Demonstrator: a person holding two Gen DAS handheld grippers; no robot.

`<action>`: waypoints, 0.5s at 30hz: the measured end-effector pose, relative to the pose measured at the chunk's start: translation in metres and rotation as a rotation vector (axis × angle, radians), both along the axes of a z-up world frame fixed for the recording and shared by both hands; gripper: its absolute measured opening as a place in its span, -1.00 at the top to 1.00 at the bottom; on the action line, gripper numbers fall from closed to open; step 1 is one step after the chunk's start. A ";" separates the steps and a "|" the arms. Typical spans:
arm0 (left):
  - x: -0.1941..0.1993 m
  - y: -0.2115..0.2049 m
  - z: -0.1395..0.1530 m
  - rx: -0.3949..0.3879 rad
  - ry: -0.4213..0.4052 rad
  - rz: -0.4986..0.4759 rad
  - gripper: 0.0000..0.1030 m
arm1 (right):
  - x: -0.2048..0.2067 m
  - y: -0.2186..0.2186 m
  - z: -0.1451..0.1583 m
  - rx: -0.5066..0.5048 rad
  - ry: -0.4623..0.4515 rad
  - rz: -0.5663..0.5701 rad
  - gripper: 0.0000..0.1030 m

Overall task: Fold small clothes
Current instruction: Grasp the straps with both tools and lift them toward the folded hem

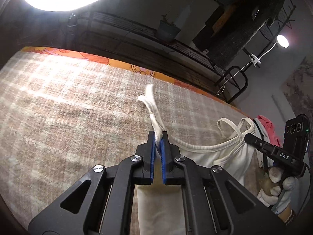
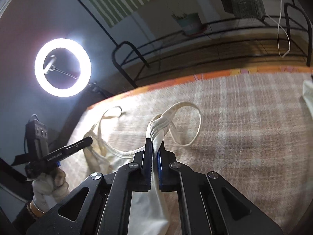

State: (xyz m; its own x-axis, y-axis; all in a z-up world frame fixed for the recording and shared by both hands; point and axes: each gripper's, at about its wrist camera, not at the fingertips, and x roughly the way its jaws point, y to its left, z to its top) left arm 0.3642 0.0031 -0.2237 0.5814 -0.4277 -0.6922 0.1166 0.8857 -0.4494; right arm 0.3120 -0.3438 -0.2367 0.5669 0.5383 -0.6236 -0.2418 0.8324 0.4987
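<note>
A small white tank top (image 1: pixel 230 152) hangs stretched between my two grippers above a plaid-covered bed (image 1: pixel 68 101). My left gripper (image 1: pixel 158 137) is shut on one shoulder strap, which sticks up past the fingertips. My right gripper (image 2: pixel 155 145) is shut on the other bunched shoulder strap (image 2: pixel 158 129), whose loop curls beyond it. The right gripper also shows at the right of the left wrist view (image 1: pixel 248 137), and the left gripper at the left of the right wrist view (image 2: pixel 89 141). The top's body (image 2: pixel 148 205) hangs below the jaws.
A ring light (image 2: pixel 62 67) glows at the bed's left. A black metal rack (image 2: pixel 215 45) with a potted plant (image 2: pixel 190 23) stands behind the bed. Pink clothing (image 1: pixel 266 125) lies at the right, a pale cloth (image 2: pixel 308 96) at the far right edge.
</note>
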 end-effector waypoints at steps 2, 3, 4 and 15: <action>-0.014 0.007 0.008 -0.027 -0.012 0.009 0.94 | -0.008 0.001 0.009 -0.006 -0.016 0.011 0.94; -0.020 0.009 0.011 -0.027 -0.016 0.012 0.94 | -0.013 0.001 0.014 -0.003 -0.023 0.017 0.94; -0.026 0.010 0.015 -0.017 -0.022 0.016 0.94 | -0.020 0.001 0.020 -0.002 -0.032 0.022 0.94; -0.108 0.008 0.054 0.082 -0.068 -0.026 0.94 | -0.098 0.000 0.053 -0.042 -0.059 0.038 0.94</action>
State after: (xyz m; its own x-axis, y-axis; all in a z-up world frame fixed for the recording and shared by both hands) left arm 0.2566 0.0110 -0.1694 0.6178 -0.3869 -0.6846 0.1683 0.9155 -0.3655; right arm 0.2137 -0.3441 -0.1833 0.5832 0.5337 -0.6124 -0.3012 0.8422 0.4472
